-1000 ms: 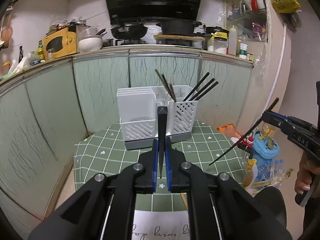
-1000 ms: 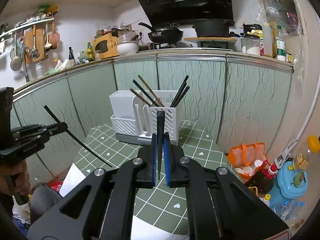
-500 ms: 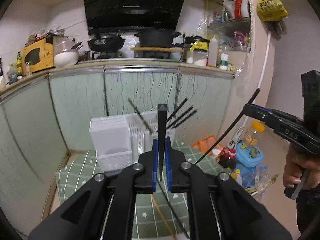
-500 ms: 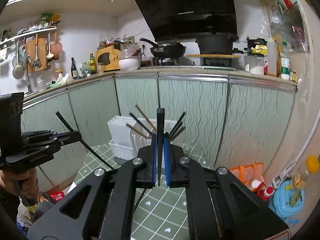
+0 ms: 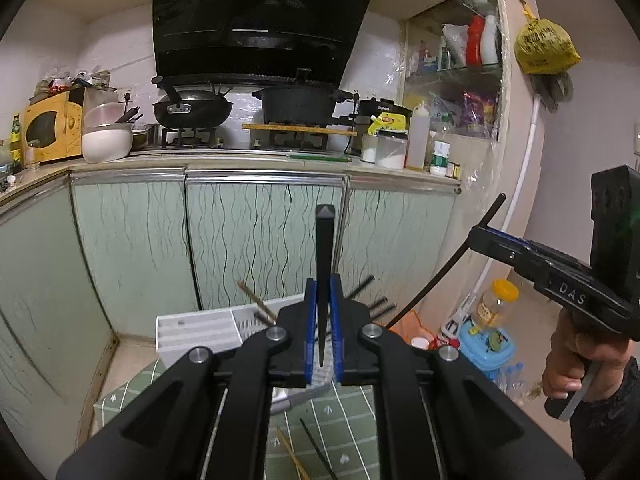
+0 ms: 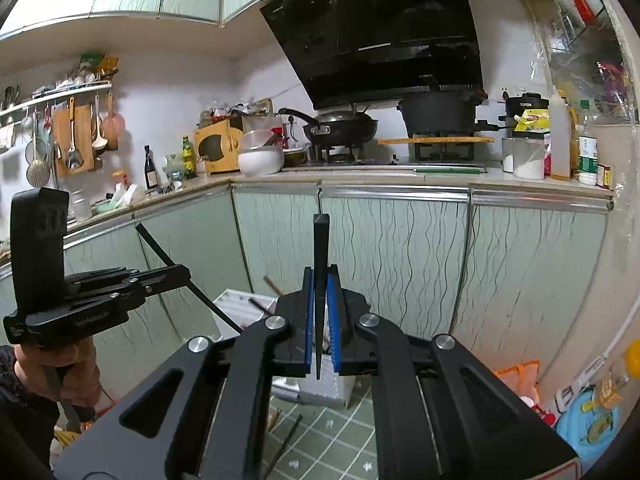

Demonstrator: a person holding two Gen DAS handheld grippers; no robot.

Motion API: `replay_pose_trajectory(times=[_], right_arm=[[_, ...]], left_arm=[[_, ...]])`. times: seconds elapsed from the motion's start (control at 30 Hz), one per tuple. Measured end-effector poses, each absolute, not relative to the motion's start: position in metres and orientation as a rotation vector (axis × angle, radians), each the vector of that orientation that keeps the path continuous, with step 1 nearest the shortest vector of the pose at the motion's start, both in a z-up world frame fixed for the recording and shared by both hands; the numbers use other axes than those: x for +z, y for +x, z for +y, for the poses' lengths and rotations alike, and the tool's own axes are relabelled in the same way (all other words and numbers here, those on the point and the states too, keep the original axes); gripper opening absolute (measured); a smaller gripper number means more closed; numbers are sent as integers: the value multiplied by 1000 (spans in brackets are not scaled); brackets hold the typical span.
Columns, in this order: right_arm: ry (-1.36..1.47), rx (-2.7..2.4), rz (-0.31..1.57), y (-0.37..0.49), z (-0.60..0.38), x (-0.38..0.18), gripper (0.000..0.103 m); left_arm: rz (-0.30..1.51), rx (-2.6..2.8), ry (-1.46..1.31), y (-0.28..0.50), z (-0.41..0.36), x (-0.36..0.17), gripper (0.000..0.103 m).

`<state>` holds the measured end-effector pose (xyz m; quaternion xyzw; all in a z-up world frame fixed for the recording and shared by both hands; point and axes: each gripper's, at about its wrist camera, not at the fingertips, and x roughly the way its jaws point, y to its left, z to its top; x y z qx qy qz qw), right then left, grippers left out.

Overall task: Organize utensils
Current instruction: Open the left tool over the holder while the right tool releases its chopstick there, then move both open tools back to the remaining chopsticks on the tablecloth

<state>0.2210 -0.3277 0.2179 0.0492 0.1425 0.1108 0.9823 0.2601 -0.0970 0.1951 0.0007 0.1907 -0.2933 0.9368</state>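
Left gripper clamped on one black chopstick, right gripper clamped on another, both held above the white holder. Several chopsticks already standing inside the holder; loose ones in front, still unsorted.

Two grippers are up, left gripper and right gripper, each with one black chopstick clamped in its jaws. One white utensil holder stands on the green checked bench, several chopsticks poking out, too hidden to count. Two loose chopsticks lie on the bench: one black, one wooden.
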Motion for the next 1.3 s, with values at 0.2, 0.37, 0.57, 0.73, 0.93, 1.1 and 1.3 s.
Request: replay_pose_trajectory(times=[0.2, 0.37, 0.57, 0.73, 0.93, 1.1, 1.3], right_arm=[[119, 223, 265, 258, -333, 222, 6], [174, 229, 281, 294, -344, 212, 6], [226, 231, 308, 320, -353, 193, 6], [269, 282, 388, 340, -353, 176, 35], [252, 279, 411, 344, -353, 163, 78], [209, 253, 420, 335, -352, 161, 93], [183, 227, 445, 322, -354, 156, 95]], left_arm=[[387, -604, -34, 294, -102, 194, 8], [410, -619, -74, 317, -106, 182, 8], [447, -636, -101, 333, -112, 165, 8], [482, -633, -124, 345, -114, 154, 45], [429, -546, -87, 337, -107, 154, 99], [444, -518, -56, 332, -104, 154, 99], [457, -492, -49, 321, -97, 151, 99]])
